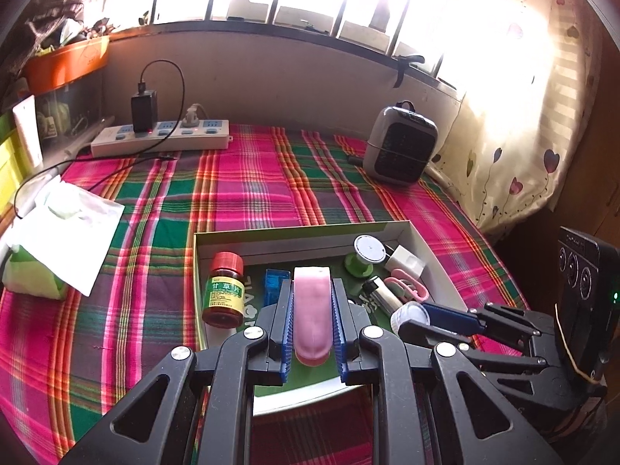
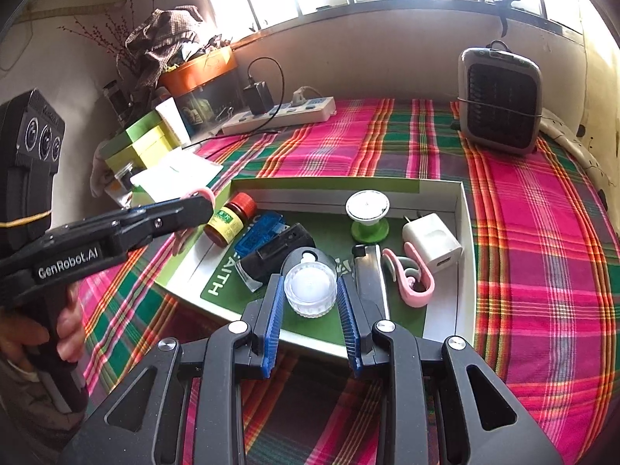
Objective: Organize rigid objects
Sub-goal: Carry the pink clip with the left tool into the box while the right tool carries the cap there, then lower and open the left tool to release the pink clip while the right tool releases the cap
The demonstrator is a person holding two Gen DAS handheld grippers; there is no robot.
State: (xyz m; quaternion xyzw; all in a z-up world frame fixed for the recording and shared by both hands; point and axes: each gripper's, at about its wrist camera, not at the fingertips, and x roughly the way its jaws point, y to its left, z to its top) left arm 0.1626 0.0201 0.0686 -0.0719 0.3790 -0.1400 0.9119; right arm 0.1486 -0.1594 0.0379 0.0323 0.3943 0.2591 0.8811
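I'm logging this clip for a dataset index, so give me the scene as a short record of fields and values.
surface: plaid cloth
container: open box
left gripper: shut on pink case, above the box
right gripper: shut on clear jar, above the box
in box: red-capped bottle, blue item, green spool, white charger, pink scissors, lighter
background: power strip, heater
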